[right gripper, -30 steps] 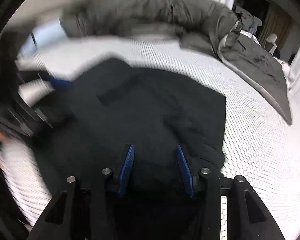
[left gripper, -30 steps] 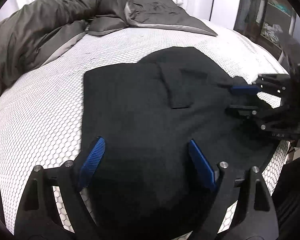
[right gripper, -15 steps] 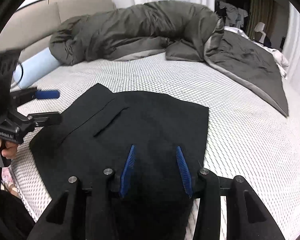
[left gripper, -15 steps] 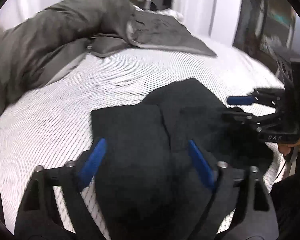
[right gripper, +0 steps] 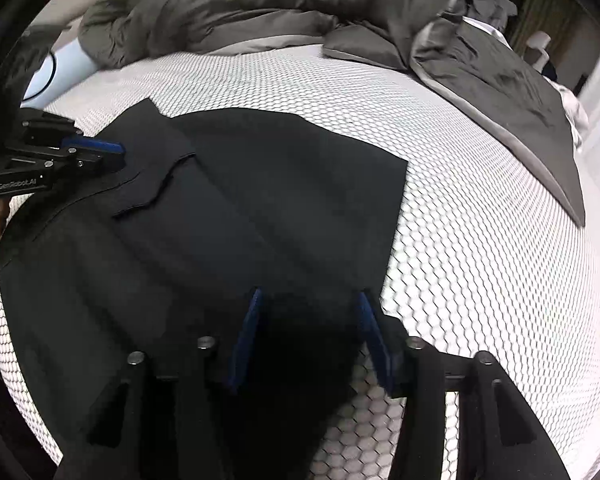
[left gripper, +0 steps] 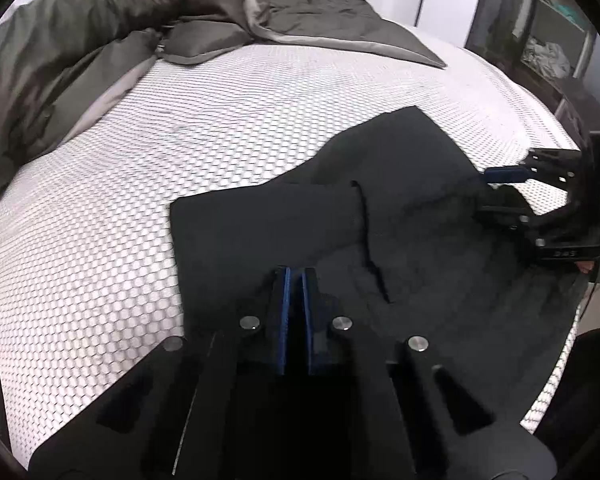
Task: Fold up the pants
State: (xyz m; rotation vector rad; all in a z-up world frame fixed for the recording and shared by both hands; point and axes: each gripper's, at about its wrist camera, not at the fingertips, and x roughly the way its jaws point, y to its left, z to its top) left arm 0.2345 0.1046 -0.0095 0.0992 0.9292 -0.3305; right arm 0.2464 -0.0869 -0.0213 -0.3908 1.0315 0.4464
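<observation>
Left gripper [left gripper: 295, 280] is narrowing shut over black pants [left gripper: 400, 240], nothing visibly pinched; right gripper [right gripper: 308, 304] is widening, empty. Grab edges squarely, then fold evenly.

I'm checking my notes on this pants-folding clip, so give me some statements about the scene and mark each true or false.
1. The pants are black. True.
2. They lie on a wooden floor. False: they lie on a white mattress.
3. The left hand-held gripper is shut. True.
4. A grey duvet is bunched at the far side. True.
5. The right hand-held gripper is fully shut. False: its jaws stand apart, having just opened further.
</observation>
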